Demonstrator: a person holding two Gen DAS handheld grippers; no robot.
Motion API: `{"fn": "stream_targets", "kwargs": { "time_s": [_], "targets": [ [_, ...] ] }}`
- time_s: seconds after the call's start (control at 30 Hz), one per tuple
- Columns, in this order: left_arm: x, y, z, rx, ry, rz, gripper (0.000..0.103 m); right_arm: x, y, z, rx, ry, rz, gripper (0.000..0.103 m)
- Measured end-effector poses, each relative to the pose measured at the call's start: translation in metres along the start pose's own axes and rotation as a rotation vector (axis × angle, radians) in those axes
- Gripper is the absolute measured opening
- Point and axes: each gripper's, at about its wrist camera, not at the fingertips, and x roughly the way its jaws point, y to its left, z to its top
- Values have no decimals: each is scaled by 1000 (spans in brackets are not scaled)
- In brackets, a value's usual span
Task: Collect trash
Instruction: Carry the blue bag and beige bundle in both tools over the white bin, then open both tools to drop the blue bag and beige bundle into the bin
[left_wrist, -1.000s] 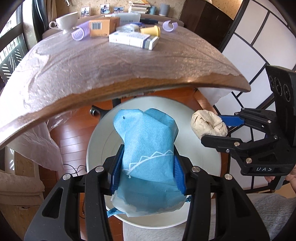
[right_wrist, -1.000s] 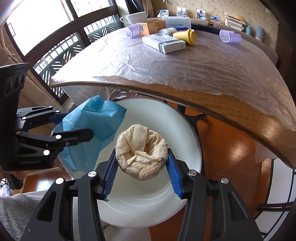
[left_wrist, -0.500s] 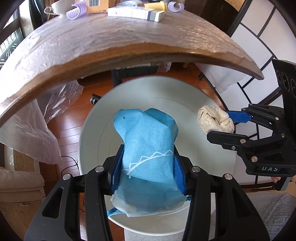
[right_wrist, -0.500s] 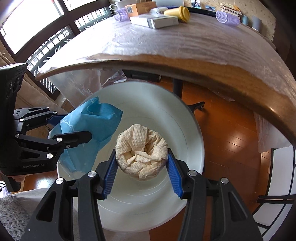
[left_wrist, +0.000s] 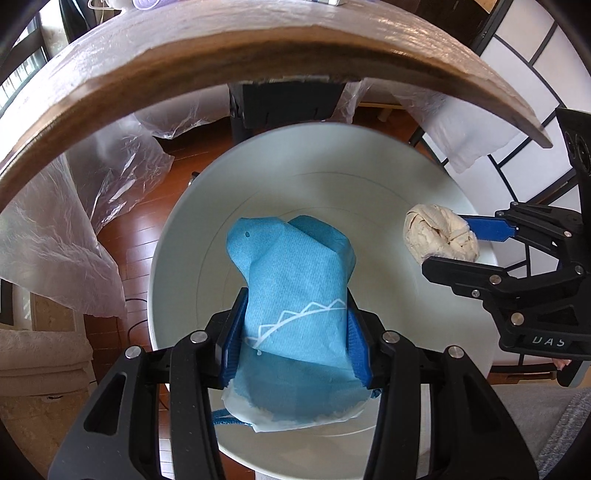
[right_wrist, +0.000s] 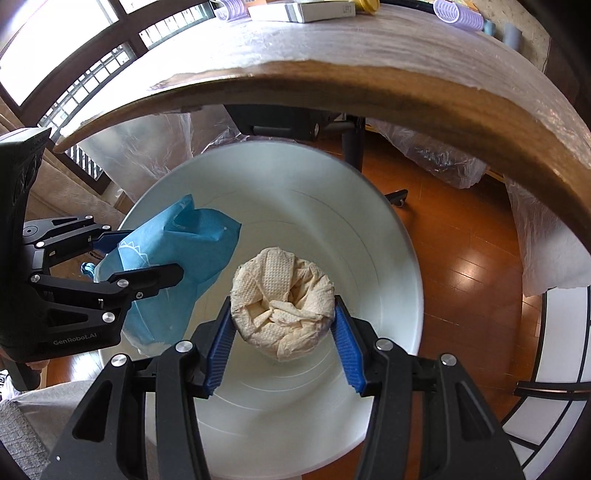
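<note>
Left tool (left_wrist: 295, 332) is clamping the blue napkin (left_wrist: 291, 280) and right tool (right_wrist: 282, 328) the crumpled paper wad (right_wrist: 282, 299), both hanging over the white bin (right_wrist: 388, 229), probably positioned for release.

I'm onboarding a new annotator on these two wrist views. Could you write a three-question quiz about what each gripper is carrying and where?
1. Multiple choice: what does the left gripper hold? A) a purple hair roller B) a blue wrapper C) a white box
2. True or false: the right gripper is open, and the crumpled paper towel lies on the bin's floor.
3. Fill in: both pieces of trash hang over the mouth of the white ___.

Key
1. B: the blue wrapper is pinched between the blue pads.
2. False: the pads are clamped on the paper wad, which is up in the air.
3. Bin: the white bin stands on the wood floor beside the table.
</note>
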Motion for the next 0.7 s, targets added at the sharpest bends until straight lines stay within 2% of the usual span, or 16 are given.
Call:
{"fn": "stream_targets", "kwargs": {
  "time_s": [0.7],
  "targets": [
    [22,6,2,19,54,34,49,14,5,0,-24,40,-28,50]
  ]
}}
